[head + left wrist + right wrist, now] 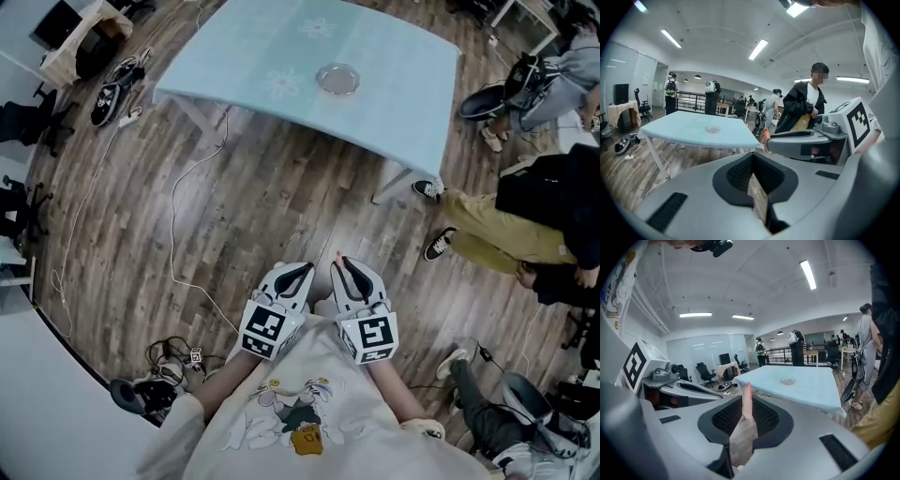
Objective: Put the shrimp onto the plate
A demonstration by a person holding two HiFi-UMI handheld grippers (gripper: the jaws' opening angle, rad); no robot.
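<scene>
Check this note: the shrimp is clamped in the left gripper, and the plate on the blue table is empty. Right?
Wrong gripper. The right gripper view shows the shrimp clamped in the right gripper; the left gripper holds nothing. The plate on the blue table is empty.

Shrimp mostly buried, far plate tiny

Only a pink tip of the shrimp (746, 399) shows between the right gripper (745, 420) pads, the rest is hidden inside them; the plate (337, 79) on the far table (403, 94) is too small to tell its contents; a person in tan trousers (497, 234) at the right is cut by the edge.
</scene>
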